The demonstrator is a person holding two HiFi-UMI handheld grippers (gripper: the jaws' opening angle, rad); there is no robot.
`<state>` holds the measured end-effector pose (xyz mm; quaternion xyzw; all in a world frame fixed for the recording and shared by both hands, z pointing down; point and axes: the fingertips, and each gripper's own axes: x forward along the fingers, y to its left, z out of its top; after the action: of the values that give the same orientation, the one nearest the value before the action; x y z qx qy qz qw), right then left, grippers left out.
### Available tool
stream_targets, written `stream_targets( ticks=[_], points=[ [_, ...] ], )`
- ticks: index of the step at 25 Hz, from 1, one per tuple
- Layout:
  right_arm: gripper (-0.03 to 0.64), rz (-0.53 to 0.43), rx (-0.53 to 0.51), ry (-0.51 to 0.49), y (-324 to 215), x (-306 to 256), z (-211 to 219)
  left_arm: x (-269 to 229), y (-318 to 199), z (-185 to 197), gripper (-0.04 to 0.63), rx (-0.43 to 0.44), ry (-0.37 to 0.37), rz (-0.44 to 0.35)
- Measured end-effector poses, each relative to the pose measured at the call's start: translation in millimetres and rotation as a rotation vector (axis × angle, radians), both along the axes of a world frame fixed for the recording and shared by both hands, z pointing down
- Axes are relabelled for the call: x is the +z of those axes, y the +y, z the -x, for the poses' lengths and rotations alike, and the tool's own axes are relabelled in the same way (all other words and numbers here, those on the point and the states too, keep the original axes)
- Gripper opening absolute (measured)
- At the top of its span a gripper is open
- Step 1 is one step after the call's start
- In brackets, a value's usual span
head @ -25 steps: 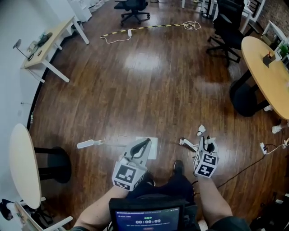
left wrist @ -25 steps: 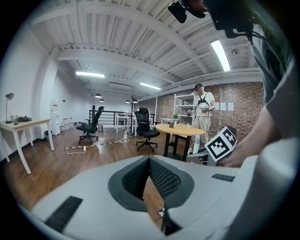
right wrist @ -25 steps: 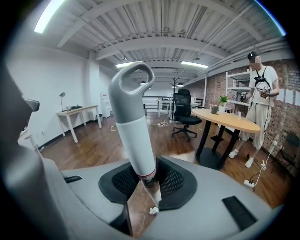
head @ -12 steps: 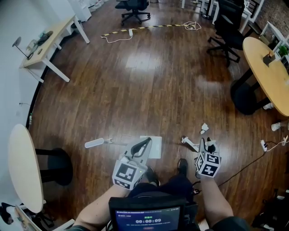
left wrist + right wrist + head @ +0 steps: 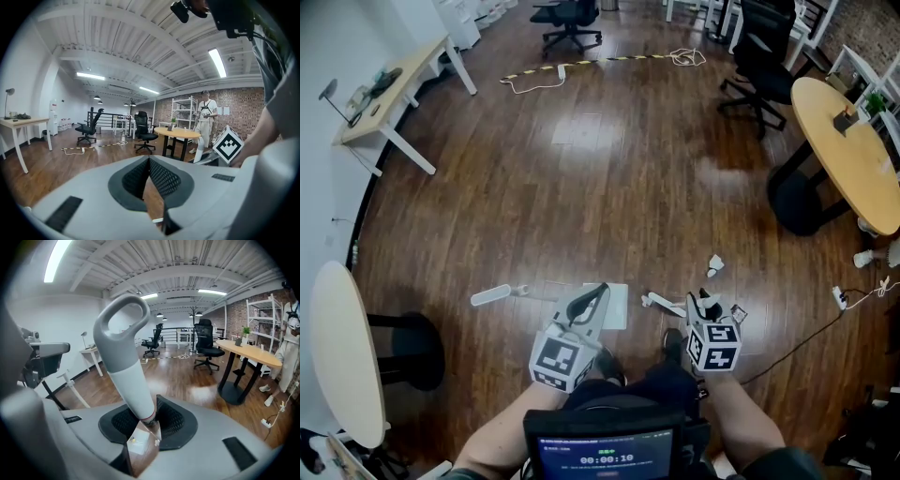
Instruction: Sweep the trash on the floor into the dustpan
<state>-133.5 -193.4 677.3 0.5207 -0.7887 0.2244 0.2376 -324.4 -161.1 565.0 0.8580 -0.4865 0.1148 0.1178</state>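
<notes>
In the head view a flat white dustpan (image 5: 615,306) lies on the wooden floor, its long handle (image 5: 491,296) stretching to the left. My left gripper (image 5: 596,298) hovers over the pan; its pads (image 5: 149,174) meet with nothing between them. My right gripper (image 5: 701,302) is shut on a broom handle (image 5: 123,357), grey and white, ending in a loop; that end pokes out to the left (image 5: 660,302). A crumpled white scrap of trash (image 5: 714,265) lies just beyond the right gripper. The brush end is hidden.
A round wooden table (image 5: 853,150) and black office chairs (image 5: 759,66) stand at the right and back. Another round table (image 5: 333,356) is at the left, a desk (image 5: 384,98) at the far left. Cables (image 5: 581,66) cross the far floor; a power strip (image 5: 839,298) lies right. A person (image 5: 205,119) stands by shelves.
My right gripper has shifted a little to the left with the broom handle, away from the scrap. The left gripper stays over the dustpan. The whole view has drifted slightly.
</notes>
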Motion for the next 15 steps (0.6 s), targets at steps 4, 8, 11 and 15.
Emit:
stream_targets(
  ticks=[4, 8, 11, 15],
  points=[
    [0.121, -0.027, -0.017, -0.022, 3.0, -6.6, 21.1, 1.7, 9.4, 0.3, 0.003, 0.001, -0.005, 0.008],
    [0.114, -0.096, 0.053, 0.007, -3.9, -18.8, 4.3, 1.8, 17.9, 2.8, 0.003, -0.011, -0.008, 0.012],
    [0.103, -0.146, 0.098, 0.040, -0.8, -30.5, -20.3, 2.3, 26.8, 6.3, 0.003, -0.020, -0.002, 0.013],
    [0.103, -0.188, 0.186, 0.071, 9.0, -42.8, -49.3, 7.2, 34.2, 15.9, 0.003, -0.023, 0.006, 0.022]
  ],
)
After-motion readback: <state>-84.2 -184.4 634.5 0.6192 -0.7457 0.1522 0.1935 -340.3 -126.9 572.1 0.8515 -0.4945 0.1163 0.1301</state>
